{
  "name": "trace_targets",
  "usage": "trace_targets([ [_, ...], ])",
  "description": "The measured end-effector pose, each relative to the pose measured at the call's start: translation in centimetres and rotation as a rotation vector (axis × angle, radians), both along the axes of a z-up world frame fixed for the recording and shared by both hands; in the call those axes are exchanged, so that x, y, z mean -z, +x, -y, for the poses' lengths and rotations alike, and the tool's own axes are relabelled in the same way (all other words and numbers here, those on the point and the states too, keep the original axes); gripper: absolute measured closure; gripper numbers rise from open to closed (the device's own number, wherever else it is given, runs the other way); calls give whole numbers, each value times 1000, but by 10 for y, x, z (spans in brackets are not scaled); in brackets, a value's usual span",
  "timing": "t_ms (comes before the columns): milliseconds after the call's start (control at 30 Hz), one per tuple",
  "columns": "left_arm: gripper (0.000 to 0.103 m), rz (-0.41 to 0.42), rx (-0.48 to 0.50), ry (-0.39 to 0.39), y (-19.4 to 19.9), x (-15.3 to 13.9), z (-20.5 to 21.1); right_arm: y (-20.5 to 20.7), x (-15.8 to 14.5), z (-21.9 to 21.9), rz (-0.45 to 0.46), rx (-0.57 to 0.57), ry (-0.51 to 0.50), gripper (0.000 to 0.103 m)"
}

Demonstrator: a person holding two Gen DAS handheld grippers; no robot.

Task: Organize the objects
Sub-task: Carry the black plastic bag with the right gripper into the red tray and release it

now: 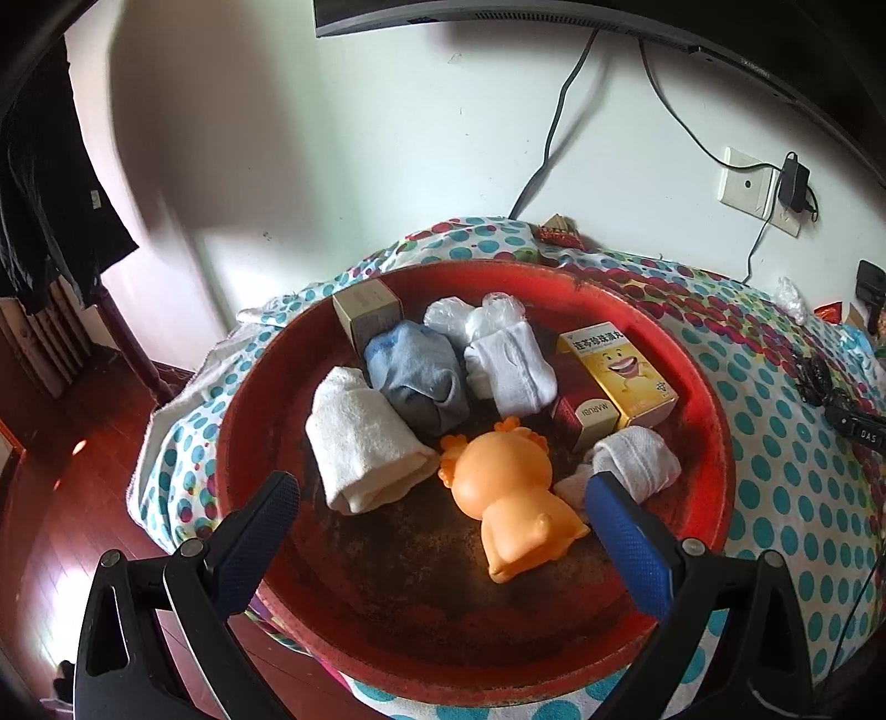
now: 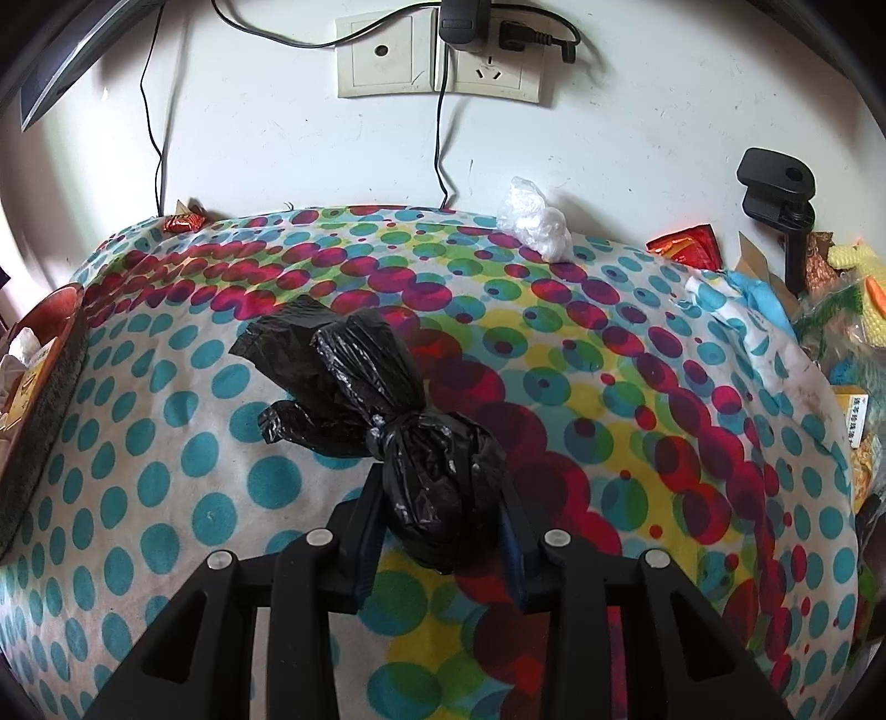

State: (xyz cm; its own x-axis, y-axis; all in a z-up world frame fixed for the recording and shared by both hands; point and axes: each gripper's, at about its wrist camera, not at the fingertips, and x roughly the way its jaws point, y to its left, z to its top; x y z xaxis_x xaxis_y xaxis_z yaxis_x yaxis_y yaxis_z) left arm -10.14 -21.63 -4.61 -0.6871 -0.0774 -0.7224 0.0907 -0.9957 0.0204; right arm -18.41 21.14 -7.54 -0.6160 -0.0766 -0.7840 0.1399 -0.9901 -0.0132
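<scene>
In the left wrist view a round red tray holds rolled socks: a cream one, a blue one, a white one and a small white one. It also holds an orange rubber toy, a yellow box, a dark red box and a tan box. My left gripper is open above the tray, around the toy. In the right wrist view my right gripper is shut on a knotted black plastic bag over the dotted cloth.
A dotted cloth covers the table. A clear plastic bag and red wrappers lie at the wall. Clutter and a black clamp stand at the right. The tray's edge shows at the left. Cables hang from wall sockets.
</scene>
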Motion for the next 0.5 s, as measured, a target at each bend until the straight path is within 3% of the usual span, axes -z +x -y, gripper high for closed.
trace_targets([
  [233, 0, -19, -72, 10, 3, -2, 16, 17, -10, 13, 6, 2, -25, 68],
  [500, 0, 6, -94, -8, -1, 3, 25, 33, -36, 64, -22, -101, -69, 68],
])
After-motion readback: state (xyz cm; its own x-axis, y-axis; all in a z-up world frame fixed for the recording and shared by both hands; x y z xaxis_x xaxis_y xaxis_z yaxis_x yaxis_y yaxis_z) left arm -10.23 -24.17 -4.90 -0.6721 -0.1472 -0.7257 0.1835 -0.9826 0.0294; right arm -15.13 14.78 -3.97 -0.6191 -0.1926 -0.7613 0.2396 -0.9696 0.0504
